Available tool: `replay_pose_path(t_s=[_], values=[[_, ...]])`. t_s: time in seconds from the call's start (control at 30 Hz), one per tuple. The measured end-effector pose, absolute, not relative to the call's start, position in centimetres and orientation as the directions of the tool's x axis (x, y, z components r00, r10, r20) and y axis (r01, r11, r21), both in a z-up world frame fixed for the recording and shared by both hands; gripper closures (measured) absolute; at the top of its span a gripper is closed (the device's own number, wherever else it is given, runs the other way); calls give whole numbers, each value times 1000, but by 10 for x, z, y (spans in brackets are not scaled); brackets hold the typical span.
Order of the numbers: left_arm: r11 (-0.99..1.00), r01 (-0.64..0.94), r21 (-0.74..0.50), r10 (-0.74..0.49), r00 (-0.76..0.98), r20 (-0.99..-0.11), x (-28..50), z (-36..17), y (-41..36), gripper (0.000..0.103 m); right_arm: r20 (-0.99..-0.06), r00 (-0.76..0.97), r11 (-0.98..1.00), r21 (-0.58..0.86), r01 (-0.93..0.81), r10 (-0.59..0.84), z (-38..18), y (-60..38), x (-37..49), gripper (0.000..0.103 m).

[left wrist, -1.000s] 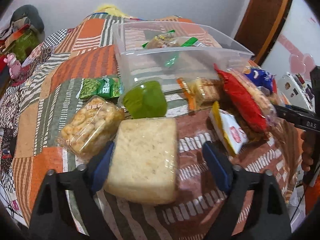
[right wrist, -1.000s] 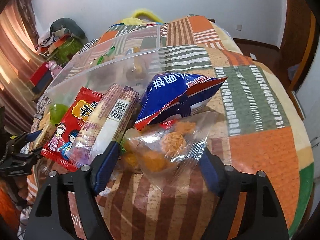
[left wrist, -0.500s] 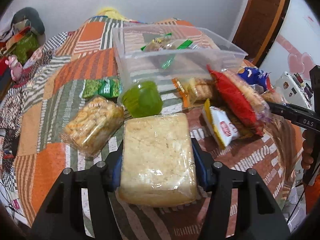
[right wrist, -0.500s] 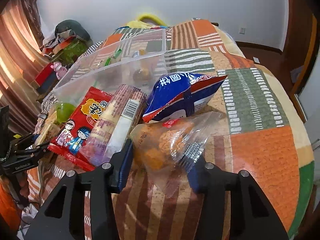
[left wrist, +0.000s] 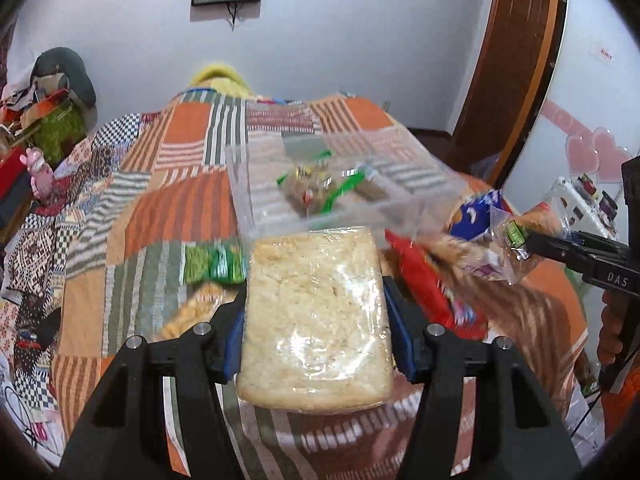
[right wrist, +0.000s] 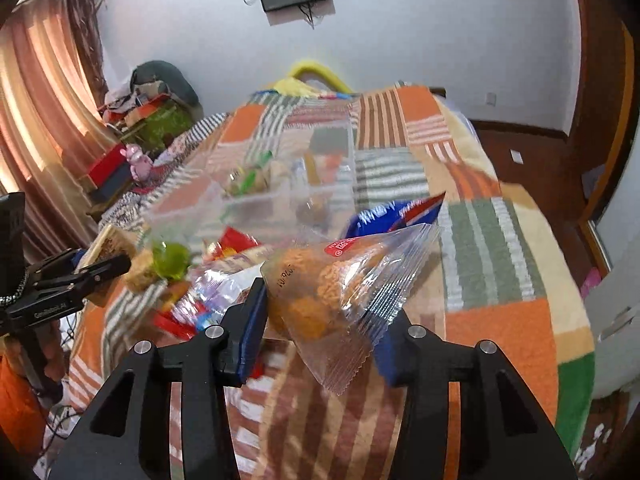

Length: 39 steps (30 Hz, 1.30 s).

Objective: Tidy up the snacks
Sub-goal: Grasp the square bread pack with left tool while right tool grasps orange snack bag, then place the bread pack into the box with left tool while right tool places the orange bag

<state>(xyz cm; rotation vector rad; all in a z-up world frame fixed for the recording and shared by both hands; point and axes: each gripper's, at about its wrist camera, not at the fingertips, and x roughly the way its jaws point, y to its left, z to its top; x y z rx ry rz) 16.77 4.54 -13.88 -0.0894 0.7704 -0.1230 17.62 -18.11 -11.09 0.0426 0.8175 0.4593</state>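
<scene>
My left gripper (left wrist: 316, 328) is shut on a pale square rice cake in clear wrap (left wrist: 316, 316) and holds it above the patchwork blanket, in front of the clear plastic bin (left wrist: 332, 184). My right gripper (right wrist: 320, 320) is shut on a clear bag of orange fried snacks (right wrist: 320, 300), also lifted; that bag shows at the right of the left wrist view (left wrist: 516, 240). The bin (right wrist: 280, 176) holds green-wrapped snacks (left wrist: 320, 180). In the right wrist view the left gripper (right wrist: 92, 268) holds the cake edge-on at the left.
Loose snacks lie on the blanket by the bin: a green packet (left wrist: 212, 264), a bag of biscuits (left wrist: 192, 312), a red packet (left wrist: 428, 288), a blue bag (right wrist: 392, 212), a green jelly cup (right wrist: 172, 258). The bed edge drops off at right (right wrist: 576, 360).
Both grippers closed on their snacks and lifted them up from the blanket, tilting toward the bin. The view is blurred from motion.
</scene>
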Motion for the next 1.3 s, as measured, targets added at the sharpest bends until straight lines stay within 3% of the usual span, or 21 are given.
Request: replay_pose_path(t_s=[0.47,1.1,1.3], values=[[991,45,-130,-118,760,-639,217,-119,54,45,-610,641,876,210,-435,465,-94,-139,221,60],[994,16,-112,-90,719,-689,304,-152,52,45,-709,561,867,146,-477,428,-131,-85,276,59],[993,-9,-116,-77,693,-716,312,-163,49,43,-725,543,864,142,-483,423,-134,-87,275,53]])
